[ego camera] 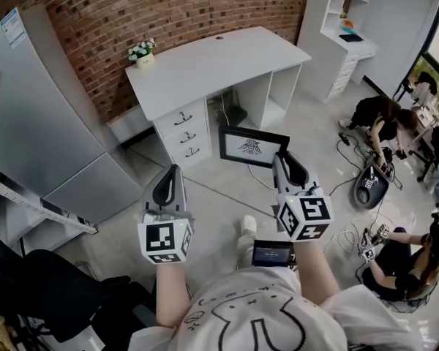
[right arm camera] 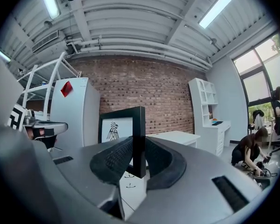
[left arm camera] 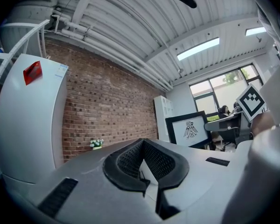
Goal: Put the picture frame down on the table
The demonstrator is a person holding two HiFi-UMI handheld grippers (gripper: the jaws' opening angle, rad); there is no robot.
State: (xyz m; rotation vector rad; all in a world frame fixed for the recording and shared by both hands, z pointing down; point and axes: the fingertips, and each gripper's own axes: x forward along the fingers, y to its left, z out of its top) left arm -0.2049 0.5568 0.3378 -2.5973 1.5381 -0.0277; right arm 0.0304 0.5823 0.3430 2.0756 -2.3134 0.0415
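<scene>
The picture frame is black with a white sheet and a dark bird-like drawing. It hangs upright in the air above the floor, in front of the white table. My right gripper is shut on the frame's right edge, and in the right gripper view the black edge stands between the jaws. My left gripper is held up to the left, apart from the frame, jaws together and holding nothing. In the left gripper view the frame shows to the right.
A small pot of white flowers stands on the table's left corner, and drawers sit under that end. A tall grey cabinet is at left, white shelving at back right. People crouch among cables on the floor at right.
</scene>
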